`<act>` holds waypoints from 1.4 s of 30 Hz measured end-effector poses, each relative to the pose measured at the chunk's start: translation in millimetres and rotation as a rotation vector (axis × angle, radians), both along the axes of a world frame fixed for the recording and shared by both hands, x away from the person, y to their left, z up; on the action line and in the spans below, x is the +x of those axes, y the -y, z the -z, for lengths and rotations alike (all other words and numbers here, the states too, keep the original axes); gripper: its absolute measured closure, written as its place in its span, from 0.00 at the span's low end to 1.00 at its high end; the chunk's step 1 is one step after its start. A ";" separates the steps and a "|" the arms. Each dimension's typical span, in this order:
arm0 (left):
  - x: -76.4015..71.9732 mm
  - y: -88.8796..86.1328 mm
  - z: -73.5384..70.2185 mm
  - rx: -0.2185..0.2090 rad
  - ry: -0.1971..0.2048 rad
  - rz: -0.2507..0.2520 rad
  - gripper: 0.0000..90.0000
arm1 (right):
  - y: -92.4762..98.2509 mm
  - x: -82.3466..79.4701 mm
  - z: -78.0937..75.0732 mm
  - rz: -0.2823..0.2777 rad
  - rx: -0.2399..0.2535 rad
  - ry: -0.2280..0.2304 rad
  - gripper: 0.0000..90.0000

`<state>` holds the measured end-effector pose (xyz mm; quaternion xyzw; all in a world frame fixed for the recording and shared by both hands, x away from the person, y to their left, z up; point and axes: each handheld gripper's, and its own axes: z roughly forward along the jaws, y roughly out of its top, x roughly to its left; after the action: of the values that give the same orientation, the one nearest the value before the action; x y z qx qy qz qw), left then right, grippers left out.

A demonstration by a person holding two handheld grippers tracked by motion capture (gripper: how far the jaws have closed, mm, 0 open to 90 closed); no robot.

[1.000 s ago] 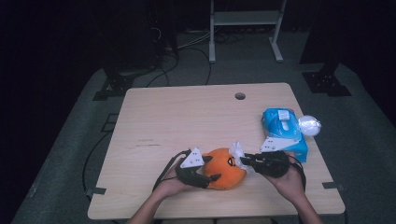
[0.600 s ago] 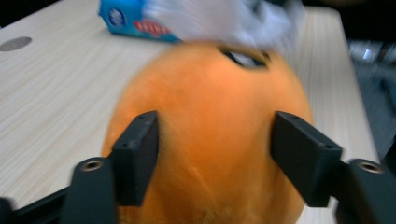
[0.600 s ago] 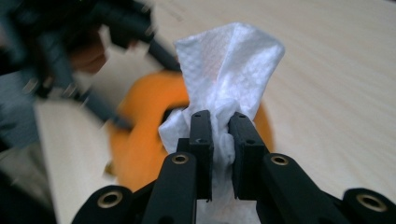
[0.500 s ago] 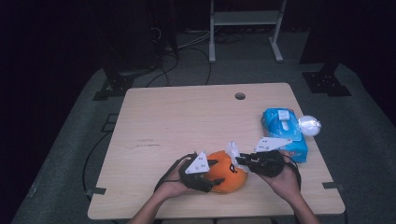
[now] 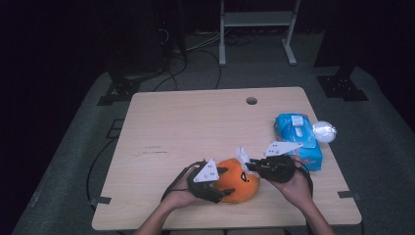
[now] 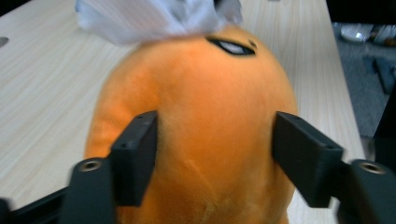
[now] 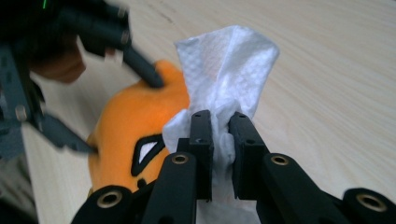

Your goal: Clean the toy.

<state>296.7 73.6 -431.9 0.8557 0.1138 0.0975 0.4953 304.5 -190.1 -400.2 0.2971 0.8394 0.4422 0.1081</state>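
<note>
A dark room surrounds a pale wooden tabletop [image 5: 195, 127], with a blue wipes pack [image 5: 297, 139] near its right edge. The orange plush [image 5: 238, 180] lies near the front edge, between the two hands. The left gripper [image 6: 215, 149] has its fingers [image 6: 135, 158] set on either side of the plush, pressing into the soft sides; they have just been opening a little, though the toy is between them and looks held. The right gripper [image 7: 219, 154] has its fingers nearly together, clamped on a white wipe [image 7: 229, 70], which touches the top of the plush beside its eye.

The job looks like wiping the toy. The risk lies in the loosening left hold: a firm stroke could push the plush out of it and roll it toward the front edge. The thin wipe could also bunch or tear if dragged hard across the fabric.
</note>
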 end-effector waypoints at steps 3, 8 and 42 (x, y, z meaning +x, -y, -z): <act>5.4 -5.0 -5.5 -0.051 -0.007 -0.057 0.28 | 5.5 -0.8 2.2 -0.043 0.010 -0.017 0.89; 5.4 -1.6 4.3 -0.019 -0.025 -0.064 0.29 | 12.8 -1.0 0.2 -0.110 0.042 -0.050 0.88; 4.5 -9.3 -5.7 -0.093 0.049 -0.049 0.39 | -4.5 -7.5 -11.0 -0.080 0.122 0.037 0.88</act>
<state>301.2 82.9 -426.2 0.8261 0.1271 0.1252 0.5346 297.0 -185.7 -389.2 0.2613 0.8199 0.5017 0.0876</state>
